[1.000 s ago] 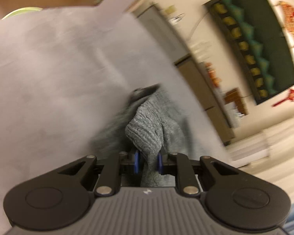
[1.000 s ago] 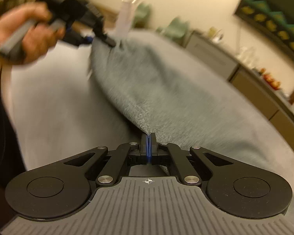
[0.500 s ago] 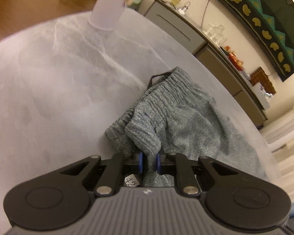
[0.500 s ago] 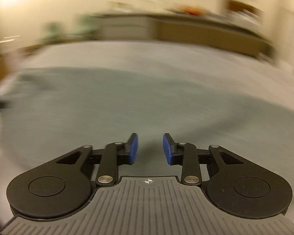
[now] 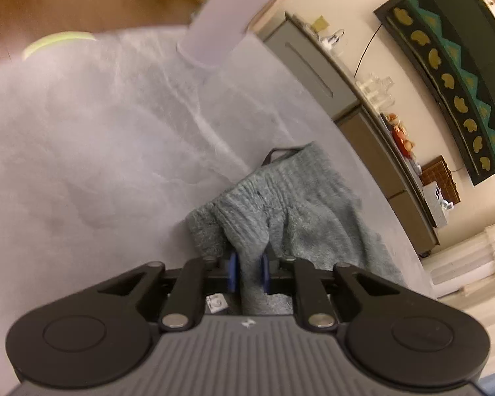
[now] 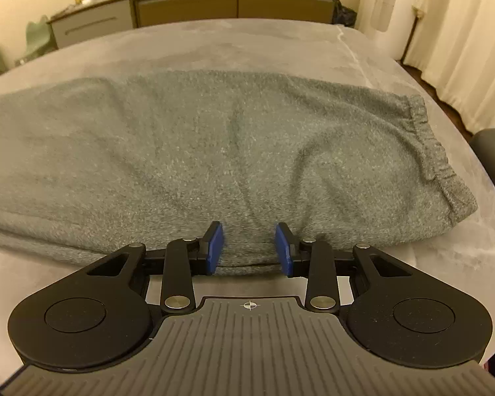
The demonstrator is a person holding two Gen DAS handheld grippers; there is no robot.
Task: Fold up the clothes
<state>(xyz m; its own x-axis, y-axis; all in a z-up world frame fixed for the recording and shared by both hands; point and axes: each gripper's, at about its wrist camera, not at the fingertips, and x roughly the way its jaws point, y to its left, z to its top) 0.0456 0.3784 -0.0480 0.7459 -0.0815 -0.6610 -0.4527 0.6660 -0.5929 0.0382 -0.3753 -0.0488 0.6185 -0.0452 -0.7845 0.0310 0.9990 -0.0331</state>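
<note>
Item: grey knit trousers (image 6: 214, 151), lying flat across the middle of the grey-covered desk (image 6: 214, 49), elastic cuff toward its right edge. My left tongs (image 5: 249, 270) are clamped on a bunched ribbed end of the garment. My right tongs (image 6: 249, 247) stand apart at its near hem, gripping nothing.

No readable text anywhere. Small white tag (image 5: 216, 303) under left gripper (image 5: 249, 272), print too blurred to read. Only a crosshair mark (image 6: 249, 305) on right gripper (image 6: 249, 247) body, no lettering.
</note>
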